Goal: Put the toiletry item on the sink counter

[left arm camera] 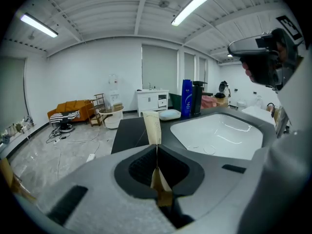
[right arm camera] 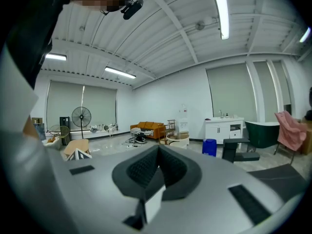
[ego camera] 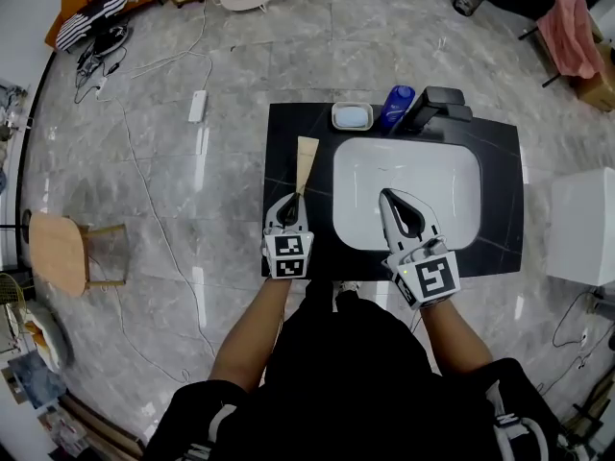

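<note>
Beige tube [left arm camera: 152, 127] pinched tight in left gripper [ego camera: 297, 196] fingers [left arm camera: 138, 167]; right gripper [ego camera: 385, 194] fingers [right arm camera: 141, 170] together, empty.

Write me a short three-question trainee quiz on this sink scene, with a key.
1. True or false: the left gripper is shut on the beige tube.
2. Which stands beside the faucet at the back of the counter? A) blue bottle B) red mug C) green sponge
3. Fill in: in the head view, the right gripper shows over the white ____.

Key: 1 true; 2 A; 3 basin.
</note>
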Available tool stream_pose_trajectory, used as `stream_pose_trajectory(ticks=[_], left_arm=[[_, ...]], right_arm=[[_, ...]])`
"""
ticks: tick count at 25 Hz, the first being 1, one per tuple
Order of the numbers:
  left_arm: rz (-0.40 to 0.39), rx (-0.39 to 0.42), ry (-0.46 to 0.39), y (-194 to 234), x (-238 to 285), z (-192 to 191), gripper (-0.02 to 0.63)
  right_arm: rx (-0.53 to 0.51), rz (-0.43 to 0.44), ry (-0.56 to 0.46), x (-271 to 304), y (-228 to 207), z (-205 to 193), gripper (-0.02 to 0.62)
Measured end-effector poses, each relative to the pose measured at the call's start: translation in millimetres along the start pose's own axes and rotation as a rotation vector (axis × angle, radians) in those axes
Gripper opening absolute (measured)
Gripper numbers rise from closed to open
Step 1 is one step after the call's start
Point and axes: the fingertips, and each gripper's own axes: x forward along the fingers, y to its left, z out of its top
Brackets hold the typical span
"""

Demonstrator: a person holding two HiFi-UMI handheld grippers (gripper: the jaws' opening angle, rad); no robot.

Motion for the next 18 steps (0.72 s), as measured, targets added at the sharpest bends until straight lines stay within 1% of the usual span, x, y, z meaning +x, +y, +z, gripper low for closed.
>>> stream_pose_trajectory(ticks=[3,5,7,10,13,14,15,18], left_arm=[[-0.002,-0.006,0.045,2,3,-15,0.018],[-0.008,-0.034,0.073,2,7,-24,0.018],[-0.002,-0.066,0.079,5,10,-28,0.026],[0.012,-0.07,0.083,8,11,-29,0.038],[0.006,-0.074,0.092,8,12,-31,0.086],[0.0,-0.073,0.092,7,12,-31,0.122],[-0.005,-0.068,0.089,5,11,-29,0.172],[-0.012,-0.051,0.056,2,1,-15,0.213]], right_arm=[[0.019,-0.003,0.024,-4,2,-7,0.006],[0.02,-0.001,0.045,-7,2,-11,0.006],[0.008,0.007,0.056,-7,2,-14,0.006],[0.0,0.017,0.059,-9,5,-13,0.006],[-0.003,0.024,0.059,-10,8,-11,0.006],[-0.006,0.026,0.06,-10,9,-10,0.006],[-0.007,0.027,0.061,-11,10,-10,0.006],[0.0,0.028,0.056,-11,12,-8,0.006]])
